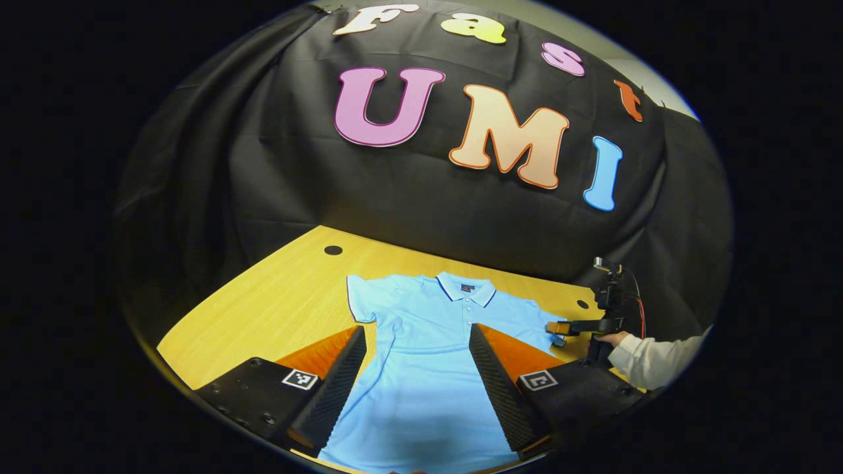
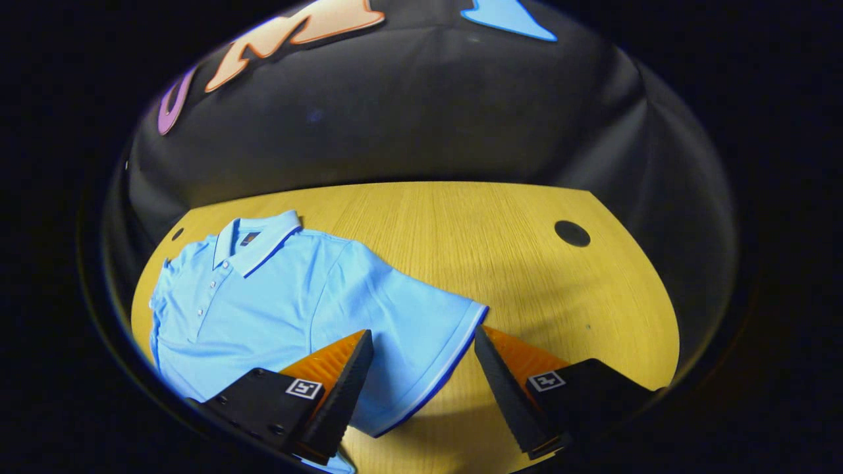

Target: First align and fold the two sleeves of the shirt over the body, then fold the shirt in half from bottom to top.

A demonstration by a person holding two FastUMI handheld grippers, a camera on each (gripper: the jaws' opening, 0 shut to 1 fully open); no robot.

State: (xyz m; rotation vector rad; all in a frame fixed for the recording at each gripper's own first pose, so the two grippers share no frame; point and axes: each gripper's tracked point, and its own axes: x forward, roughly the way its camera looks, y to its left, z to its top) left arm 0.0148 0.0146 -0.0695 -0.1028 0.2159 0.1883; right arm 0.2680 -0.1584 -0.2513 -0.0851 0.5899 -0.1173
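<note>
Left gripper view showed me the light blue polo shirt [image 1: 428, 342] lying flat on the wooden table [image 1: 283, 296], collar toward the upper middle of the frame, with my left gripper [image 1: 416, 385] above its body, jaws wide apart and empty. At the right edge I saw the right gripper [image 1: 560, 327] by the sleeve, in a sleeved hand [image 1: 616, 339]. Right gripper view gave me that sleeve [image 2: 421, 342] close up, its dark-trimmed hem between the right gripper's widely spread jaws, nothing clamped.
</note>
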